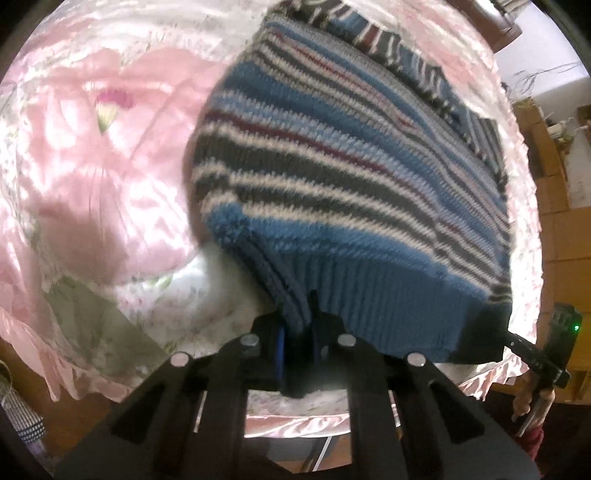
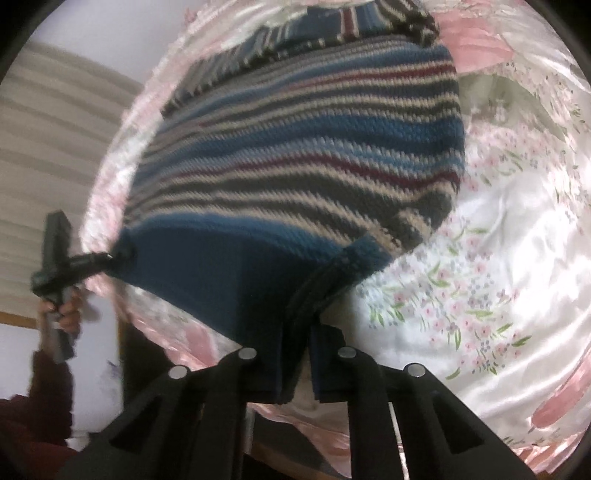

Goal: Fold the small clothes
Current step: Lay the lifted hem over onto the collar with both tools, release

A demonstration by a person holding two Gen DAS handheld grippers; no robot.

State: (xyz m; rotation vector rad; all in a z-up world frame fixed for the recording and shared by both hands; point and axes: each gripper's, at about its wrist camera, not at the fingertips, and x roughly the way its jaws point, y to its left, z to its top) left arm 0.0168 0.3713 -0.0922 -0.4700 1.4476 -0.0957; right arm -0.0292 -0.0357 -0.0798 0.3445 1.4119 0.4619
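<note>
A knitted sweater (image 1: 332, 177) with blue, grey, white and maroon stripes lies on a pink floral satin cloth (image 1: 92, 147). Its blue ribbed hem (image 1: 388, 306) is raised toward the cameras. My left gripper (image 1: 299, 332) is shut on the hem's left corner. In the right wrist view, my right gripper (image 2: 299, 343) is shut on the hem's right corner, and the sweater (image 2: 295, 155) stretches away from it. Each view shows the other gripper pinching the far corner: the right gripper (image 1: 509, 341), the left gripper (image 2: 110, 256). A striped sleeve part (image 2: 332, 22) lies at the far end.
The satin cloth (image 2: 480, 295) spreads wide on both sides of the sweater, and its ruffled edge (image 1: 295, 424) hangs close below the grippers. Cardboard boxes (image 1: 561, 206) stand at the right. A hand (image 2: 62, 306) in a dark red sleeve holds the left gripper's handle.
</note>
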